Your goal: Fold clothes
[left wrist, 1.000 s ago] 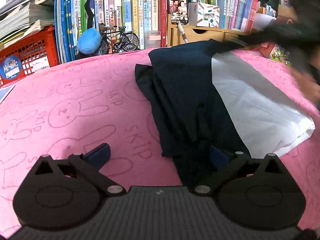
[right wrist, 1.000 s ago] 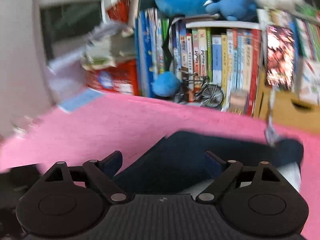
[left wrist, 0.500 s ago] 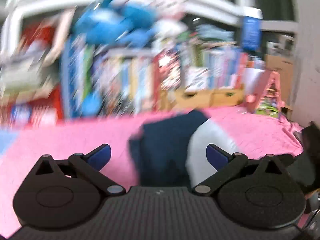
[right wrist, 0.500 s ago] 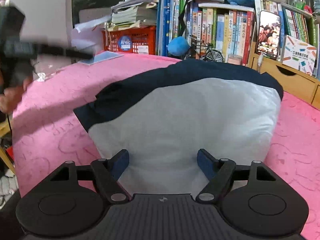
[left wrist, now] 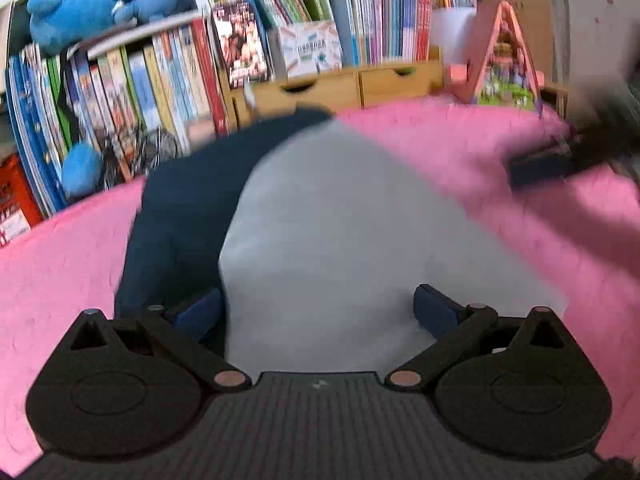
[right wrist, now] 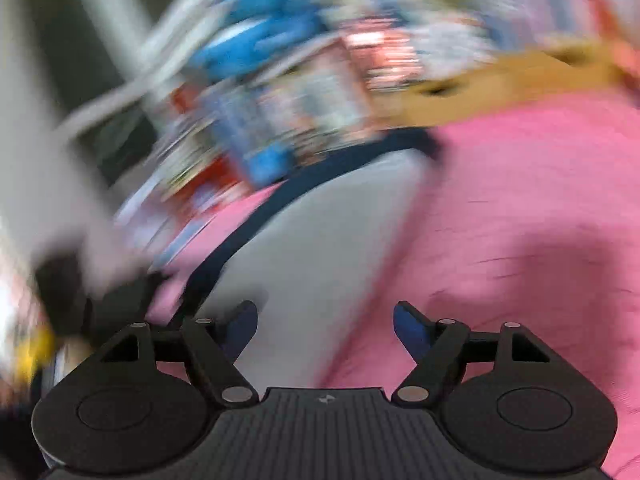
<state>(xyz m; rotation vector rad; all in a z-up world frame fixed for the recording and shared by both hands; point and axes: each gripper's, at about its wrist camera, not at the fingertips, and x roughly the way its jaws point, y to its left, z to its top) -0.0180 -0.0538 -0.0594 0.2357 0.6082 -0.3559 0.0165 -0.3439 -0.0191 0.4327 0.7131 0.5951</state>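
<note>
Both hand-held grippers wide, empty; pink blanket (left wrist: 72,264) under garment (left wrist: 340,240); bookshelf (left wrist: 168,76) behind.

garment (left wrist: 320,220) on blanket (left wrist: 60,260), books (left wrist: 160,80) behind

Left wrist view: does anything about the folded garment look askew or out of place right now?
Mildly. The garment lies on the pink cover with its white panel not squared over the navy layer, which sticks out along the left and far edges. Both views are motion-blurred, so finer creases cannot be judged.
</note>
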